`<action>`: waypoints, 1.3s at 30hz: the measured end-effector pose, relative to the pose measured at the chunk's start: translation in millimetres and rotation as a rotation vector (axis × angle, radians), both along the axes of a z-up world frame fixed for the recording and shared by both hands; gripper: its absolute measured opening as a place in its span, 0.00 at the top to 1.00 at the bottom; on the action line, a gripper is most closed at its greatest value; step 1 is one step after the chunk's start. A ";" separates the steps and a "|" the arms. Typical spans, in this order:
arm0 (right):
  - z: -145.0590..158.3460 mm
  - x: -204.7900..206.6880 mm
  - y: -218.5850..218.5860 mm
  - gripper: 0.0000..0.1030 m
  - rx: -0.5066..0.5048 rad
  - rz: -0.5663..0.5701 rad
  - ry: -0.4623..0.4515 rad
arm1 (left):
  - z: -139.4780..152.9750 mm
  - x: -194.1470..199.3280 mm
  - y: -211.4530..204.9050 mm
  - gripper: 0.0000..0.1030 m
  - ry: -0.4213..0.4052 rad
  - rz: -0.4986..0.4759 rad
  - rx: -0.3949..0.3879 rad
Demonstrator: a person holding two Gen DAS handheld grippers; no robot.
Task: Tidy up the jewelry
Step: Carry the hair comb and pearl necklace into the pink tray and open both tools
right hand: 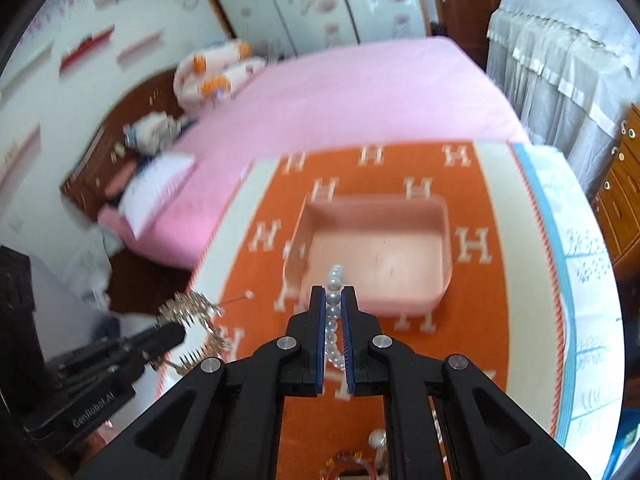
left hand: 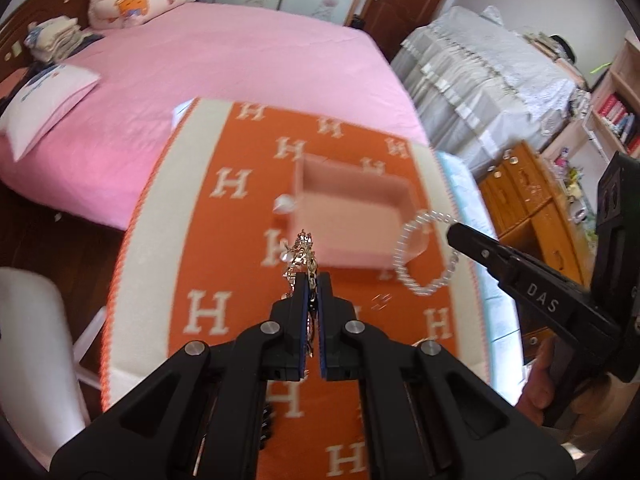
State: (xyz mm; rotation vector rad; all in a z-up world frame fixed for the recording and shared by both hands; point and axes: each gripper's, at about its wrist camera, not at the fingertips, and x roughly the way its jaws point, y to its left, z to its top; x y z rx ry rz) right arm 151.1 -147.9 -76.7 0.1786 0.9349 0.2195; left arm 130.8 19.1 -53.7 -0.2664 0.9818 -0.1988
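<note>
Pinched in my right hand-held gripper [right hand: 333,296], the pearl bracelet [right hand: 335,280] hangs at the pink tray's [right hand: 447,240] near rim, tray straight ahead. My left hand-held gripper [left hand: 309,280] (clamping a gold chain [left hand: 302,254]) sits farther back, tray ahead-right.

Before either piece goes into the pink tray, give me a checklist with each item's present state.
1. Left hand-held gripper clamped on the gold chain: ok.
2. Right hand-held gripper clamped on the pearl bracelet: ok.
3. Pink tray open at the top: ok.
4. Tray floor free of other jewelry: cannot tell, blurred.
5. Pearl bracelet over the tray: not ok, it hangs at the near edge.
6. Gold chain over the tray: not ok, it is short of the near wall.
</note>
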 end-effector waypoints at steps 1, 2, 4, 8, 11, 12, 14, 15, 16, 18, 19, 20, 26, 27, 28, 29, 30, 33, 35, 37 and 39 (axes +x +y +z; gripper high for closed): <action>6.4 3.6 -6.8 0.93 0.016 -0.006 -0.016 | 5.8 4.3 -3.6 0.98 -0.008 -0.007 -0.007; 11.8 7.8 -12.9 0.93 0.033 -0.015 -0.034 | 11.4 10.5 -7.7 0.98 -0.019 -0.014 -0.014; 20.1 18.5 -22.4 0.93 0.060 -0.026 -0.056 | 21.3 22.5 -16.3 0.98 -0.042 -0.023 -0.021; 24.2 41.0 -36.1 0.93 0.089 -0.047 -0.068 | 32.2 53.6 -30.7 0.98 -0.073 -0.035 -0.021; 16.8 57.9 -42.0 0.93 0.109 -0.060 -0.052 | 28.6 79.4 -42.8 0.98 -0.065 -0.046 -0.023; 13.1 62.9 -43.0 0.93 0.109 -0.067 -0.047 | 24.1 87.9 -46.2 0.98 -0.054 -0.049 -0.021; 0.7 74.3 -44.0 0.93 0.109 -0.078 -0.018 | 12.0 103.7 -54.4 0.98 -0.025 -0.059 -0.022; -7.7 78.5 -43.3 0.93 0.109 -0.083 -0.004 | 4.1 110.7 -57.7 0.98 -0.012 -0.064 -0.015; -15.4 83.3 -43.9 0.93 0.111 -0.085 0.012 | -4.7 118.1 -62.9 0.98 0.000 -0.077 -0.005; -30.0 91.3 -44.4 0.93 0.095 -0.090 0.047 | -17.9 126.8 -72.7 0.98 0.022 -0.105 0.014; -38.1 95.5 -44.6 0.93 0.078 -0.093 0.066 | -23.6 129.2 -77.0 0.98 0.028 -0.107 0.027; -45.2 99.4 -44.2 0.92 0.061 -0.091 0.087 | -28.9 130.6 -80.6 0.98 0.032 -0.114 0.043; -70.0 104.9 -51.1 0.80 -0.015 -0.142 0.144 | -44.6 131.3 -91.1 0.63 0.061 -0.149 0.128; -69.5 103.3 -53.0 0.78 -0.026 -0.152 0.138 | -44.9 131.1 -90.0 0.51 0.060 -0.147 0.133; -67.9 101.6 -53.3 0.75 -0.039 -0.159 0.133 | -43.4 130.1 -88.2 0.50 0.055 -0.147 0.128; -67.2 100.4 -53.2 0.73 -0.054 -0.164 0.127 | -43.1 129.8 -87.0 0.50 0.058 -0.148 0.125; -64.3 98.5 -52.7 0.73 -0.062 -0.169 0.124 | -42.4 129.5 -85.8 0.50 0.065 -0.151 0.124; -56.1 92.3 -50.8 0.73 -0.081 -0.184 0.117 | -42.0 128.7 -82.5 0.49 0.090 -0.154 0.124; -51.4 88.1 -50.2 0.72 -0.096 -0.199 0.112 | -40.2 126.8 -81.4 0.49 0.105 -0.160 0.125; -43.0 82.1 -48.6 0.69 -0.109 -0.204 0.106 | -36.6 123.6 -80.5 0.49 0.113 -0.166 0.125; -33.5 74.3 -46.9 0.67 -0.119 -0.212 0.096 | -31.4 119.3 -80.2 0.49 0.114 -0.177 0.131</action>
